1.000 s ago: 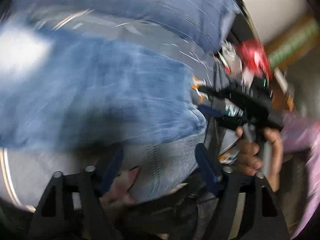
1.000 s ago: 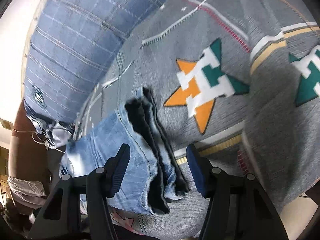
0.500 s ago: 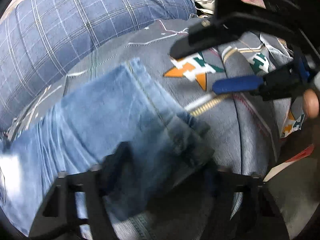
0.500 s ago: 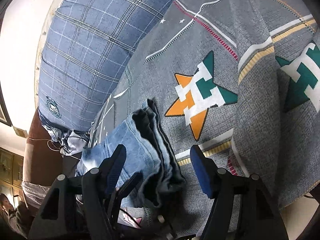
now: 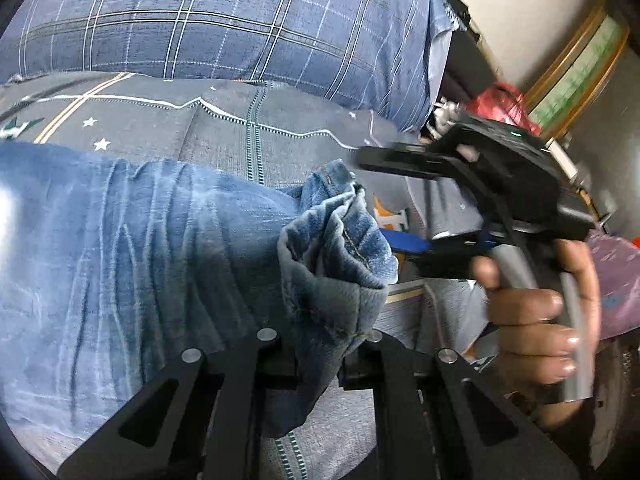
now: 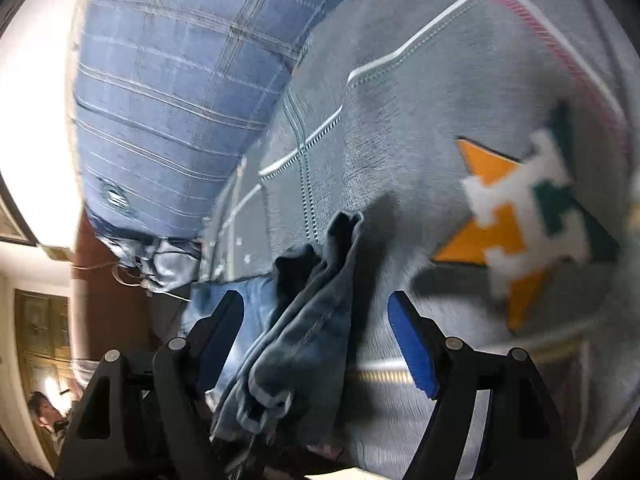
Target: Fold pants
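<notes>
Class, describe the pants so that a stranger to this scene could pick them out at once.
Find the grey bedspread with orange-and-teal stars, below the blue checked pillow. On it lie the pants, their bunched hem clamped in the left gripper. They alone are faded, creased blue denim.

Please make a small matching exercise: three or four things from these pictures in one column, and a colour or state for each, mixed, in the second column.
Things:
1. jeans
2. pillow
3. left gripper
4. right gripper

States:
A. jaws wide apart
B. blue with thin checked lines
C. faded denim, hem bunched up
D. jaws shut on the denim

Pairs: 1-C, 2-B, 3-D, 4-A
</notes>
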`<action>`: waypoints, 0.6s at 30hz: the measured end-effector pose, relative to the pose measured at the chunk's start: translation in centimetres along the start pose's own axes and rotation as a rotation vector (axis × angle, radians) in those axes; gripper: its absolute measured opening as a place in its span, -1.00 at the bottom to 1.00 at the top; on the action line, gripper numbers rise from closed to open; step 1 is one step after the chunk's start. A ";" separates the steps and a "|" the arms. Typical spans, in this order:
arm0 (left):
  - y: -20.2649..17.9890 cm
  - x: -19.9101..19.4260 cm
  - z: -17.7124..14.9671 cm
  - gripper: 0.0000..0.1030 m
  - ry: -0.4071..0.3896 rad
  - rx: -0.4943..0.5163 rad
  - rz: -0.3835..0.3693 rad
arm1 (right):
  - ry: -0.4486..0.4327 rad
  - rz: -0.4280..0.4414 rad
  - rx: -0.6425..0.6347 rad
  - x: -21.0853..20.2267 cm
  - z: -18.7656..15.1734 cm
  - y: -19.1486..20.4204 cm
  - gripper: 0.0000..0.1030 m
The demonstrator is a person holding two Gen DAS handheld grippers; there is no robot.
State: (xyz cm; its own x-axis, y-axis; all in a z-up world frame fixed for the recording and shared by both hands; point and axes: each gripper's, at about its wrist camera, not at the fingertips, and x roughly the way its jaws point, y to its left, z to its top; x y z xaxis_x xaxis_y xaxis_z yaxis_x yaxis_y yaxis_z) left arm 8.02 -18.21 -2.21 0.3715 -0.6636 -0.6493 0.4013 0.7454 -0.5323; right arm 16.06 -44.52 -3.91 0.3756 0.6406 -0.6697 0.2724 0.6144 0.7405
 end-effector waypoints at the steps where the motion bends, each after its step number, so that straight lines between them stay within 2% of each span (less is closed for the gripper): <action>1: -0.1 0.1 -0.1 -0.76 0.011 -0.001 -0.012 | -0.001 -0.005 -0.014 0.6 -0.2 0.3 0.47; 2: -0.6 0.3 -0.3 -0.76 0.021 0.005 -0.024 | -0.001 -0.031 -0.040 1.2 -0.6 0.8 0.36; 3: -1.0 0.4 -0.5 -0.76 0.026 0.021 -0.034 | -0.011 -0.059 -0.056 1.5 -0.8 0.9 0.10; 4: -1.4 0.5 -0.8 -0.76 0.029 0.036 -0.035 | -0.019 -0.100 -0.077 1.8 -1.0 1.2 -0.03; 6: -2.3 0.6 -0.9 -0.76 0.042 0.053 -0.041 | 0.001 -0.111 -0.096 2.2 -1.1 1.3 -0.44; 9: -3.3 0.5 -0.6 -0.76 0.041 0.086 -0.030 | -0.026 -0.144 -0.111 1.3 -1.3 1.1 -0.79; 11: -4.2 0.9 0.4 -0.76 0.027 0.096 -0.034 | -0.074 -0.097 -0.118 0.0 -1.2 1.2 -0.83; 15: -7.4 1.5 3.6 -0.76 -0.014 0.138 -0.062 | -0.244 -0.037 -0.187 -3.8 0.3 2.8 -0.83; 18: -10.2 2.8 5.7 -0.76 -0.005 0.184 -0.085 | -0.350 0.028 -0.145 -6.6 1.6 1.7 -0.83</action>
State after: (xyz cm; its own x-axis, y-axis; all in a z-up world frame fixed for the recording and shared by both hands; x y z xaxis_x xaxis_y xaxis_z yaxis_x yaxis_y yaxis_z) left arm 9.75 -28.06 4.52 0.3332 -0.7246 -0.6033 0.5773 0.6627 -0.4771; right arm 15.49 -48.45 1.86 0.6677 0.4777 -0.5710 0.1392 0.6734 0.7261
